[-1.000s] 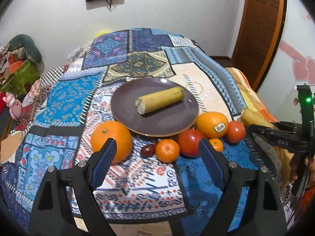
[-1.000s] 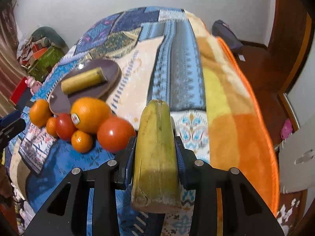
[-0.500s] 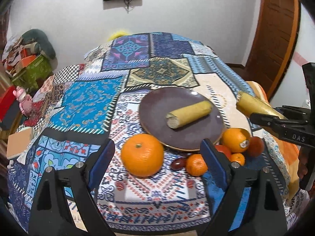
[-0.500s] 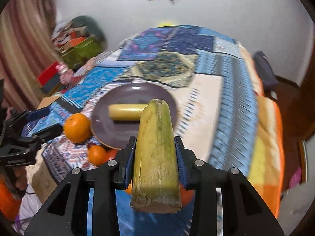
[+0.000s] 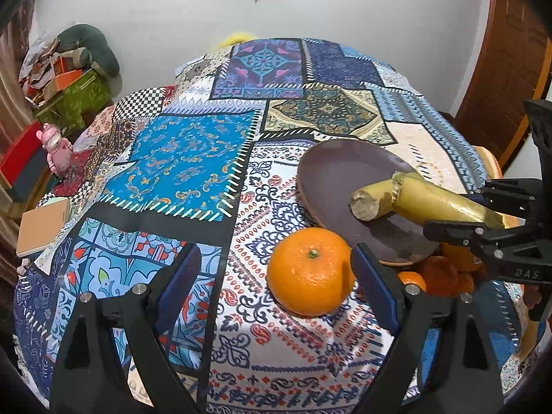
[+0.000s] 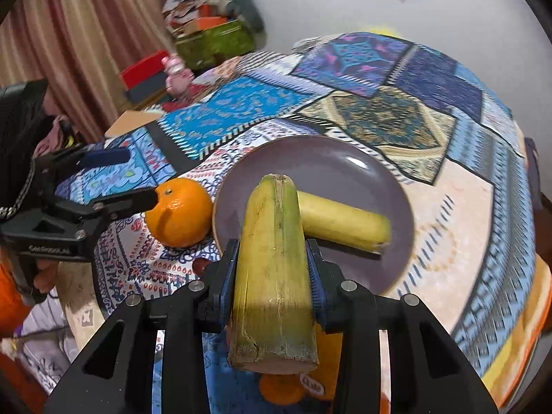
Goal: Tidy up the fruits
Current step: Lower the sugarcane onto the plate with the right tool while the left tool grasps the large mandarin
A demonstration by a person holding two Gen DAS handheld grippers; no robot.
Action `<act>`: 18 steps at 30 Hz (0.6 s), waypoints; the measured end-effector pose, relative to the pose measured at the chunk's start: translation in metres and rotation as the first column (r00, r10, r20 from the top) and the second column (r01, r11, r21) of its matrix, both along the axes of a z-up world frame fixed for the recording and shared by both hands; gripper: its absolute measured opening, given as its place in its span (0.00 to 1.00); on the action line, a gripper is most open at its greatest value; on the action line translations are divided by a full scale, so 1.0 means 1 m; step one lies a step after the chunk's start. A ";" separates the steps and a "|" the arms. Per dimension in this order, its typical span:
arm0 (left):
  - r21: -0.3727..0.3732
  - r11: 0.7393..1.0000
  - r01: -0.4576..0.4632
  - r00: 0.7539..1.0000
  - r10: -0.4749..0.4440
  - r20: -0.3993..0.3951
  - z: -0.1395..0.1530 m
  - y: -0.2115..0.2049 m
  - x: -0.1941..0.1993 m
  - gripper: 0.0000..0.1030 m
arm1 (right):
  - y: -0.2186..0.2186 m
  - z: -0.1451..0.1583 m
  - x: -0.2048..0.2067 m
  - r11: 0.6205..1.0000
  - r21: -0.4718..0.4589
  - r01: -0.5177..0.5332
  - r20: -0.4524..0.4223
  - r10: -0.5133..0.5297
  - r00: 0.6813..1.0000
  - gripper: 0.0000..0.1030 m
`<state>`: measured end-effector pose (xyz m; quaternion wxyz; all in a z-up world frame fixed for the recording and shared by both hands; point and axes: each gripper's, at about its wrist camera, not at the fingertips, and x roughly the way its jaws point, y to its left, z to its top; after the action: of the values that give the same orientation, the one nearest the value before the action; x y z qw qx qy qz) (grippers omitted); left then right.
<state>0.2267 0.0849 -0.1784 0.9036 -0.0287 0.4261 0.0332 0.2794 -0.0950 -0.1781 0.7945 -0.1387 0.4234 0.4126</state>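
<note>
A dark purple plate (image 6: 310, 158) lies on the patchwork cloth with one yellow-green fruit piece (image 6: 341, 220) on it. My right gripper (image 6: 272, 269) is shut on a second yellow-green fruit piece (image 6: 272, 227) and holds it above the plate's near edge, crossing over the first. In the left wrist view that held piece (image 5: 445, 203) reaches in from the right over the plate (image 5: 331, 172). My left gripper (image 5: 276, 279) is open. A large orange (image 5: 310, 270) sits on the cloth between its fingers, close to the right one.
Several small oranges and tomatoes (image 5: 438, 276) cluster by the plate's near right edge, partly hidden under my right gripper. A pink toy (image 5: 55, 148) and a tan book (image 5: 41, 227) lie at the cloth's left edge. Boxes and clutter (image 5: 72, 86) stand beyond.
My right gripper has carried its fruit piece leftward from the cloth's right side to above the plate and has rolled. My left gripper has shifted left, so the large orange now sits by its right finger.
</note>
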 end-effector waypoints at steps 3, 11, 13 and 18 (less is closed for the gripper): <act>-0.001 1.000 0.005 1.000 -0.005 -0.012 -0.003 0.000 0.004 0.86 | 0.006 -0.004 0.004 0.998 -0.028 -0.055 0.003 0.055 0.998 0.33; 0.001 0.999 0.046 0.998 -0.046 -0.054 -0.017 -0.008 0.014 0.87 | 0.018 -0.012 0.017 0.982 -0.100 -0.160 -0.013 0.159 0.987 0.33; -0.007 0.998 0.056 0.996 -0.057 -0.066 -0.020 -0.010 0.016 0.87 | 0.019 -0.014 0.021 0.978 -0.119 -0.171 -0.017 0.171 0.985 0.33; -0.010 0.997 0.075 0.992 -0.075 -0.101 -0.031 -0.016 0.021 0.87 | 0.022 -0.026 0.035 0.972 -0.166 -0.169 -0.040 0.165 0.986 0.33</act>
<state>0.2477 0.0688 -0.2092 0.8813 -0.0140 0.4723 -0.0007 0.3146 -0.0727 -0.2044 0.7369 -0.2352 0.4538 0.4424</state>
